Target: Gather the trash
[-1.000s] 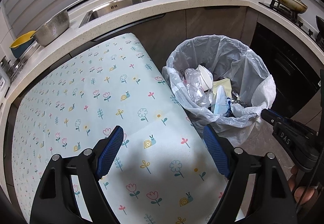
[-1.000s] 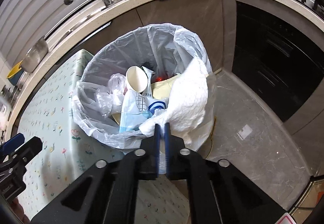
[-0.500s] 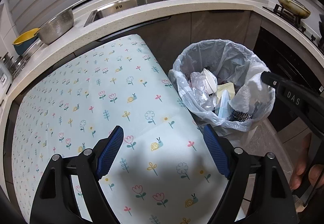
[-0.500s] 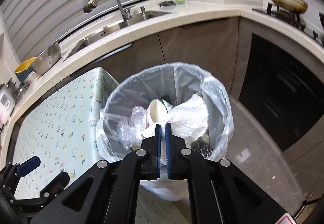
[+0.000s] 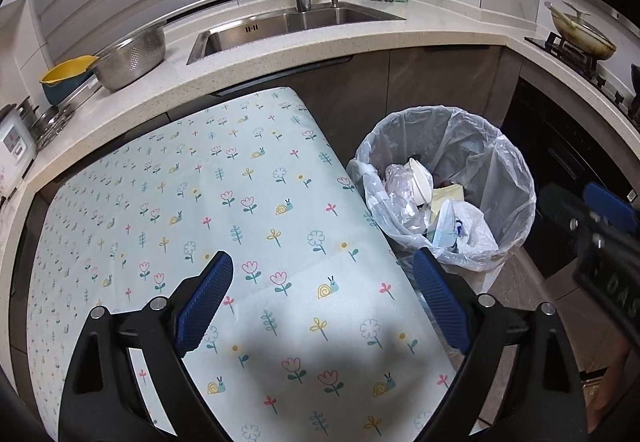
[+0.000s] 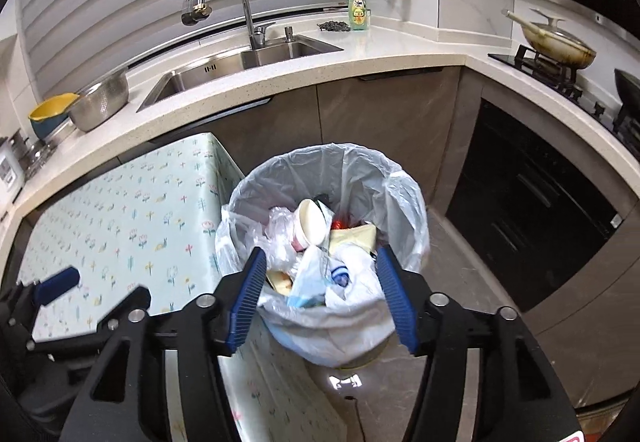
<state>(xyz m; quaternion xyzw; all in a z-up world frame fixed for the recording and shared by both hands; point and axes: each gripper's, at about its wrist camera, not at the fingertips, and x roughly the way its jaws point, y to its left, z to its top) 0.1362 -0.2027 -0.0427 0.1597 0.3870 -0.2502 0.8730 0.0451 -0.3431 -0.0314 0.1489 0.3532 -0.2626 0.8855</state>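
Right wrist view: right gripper (image 6: 322,296) above trash bin (image 6: 404,178); jaws just opened, empty.
Left gripper (image 5: 322,302) wide, empty; paper towel (image 6: 354,274) probably dropped inside; confirm before withdrawing.

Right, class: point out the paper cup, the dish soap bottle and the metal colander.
paper cup (image 6: 311,222), right wrist view, on its open mouth.
dish soap bottle (image 6: 357,11), right wrist view, on its label.
metal colander (image 5: 132,58), left wrist view, on its perforated wall.

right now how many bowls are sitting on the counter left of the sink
2. A steel colander bowl stands on the counter left of the sink, and a yellow-lined blue bowl touches its left side. Others may be hidden past the frame edge.
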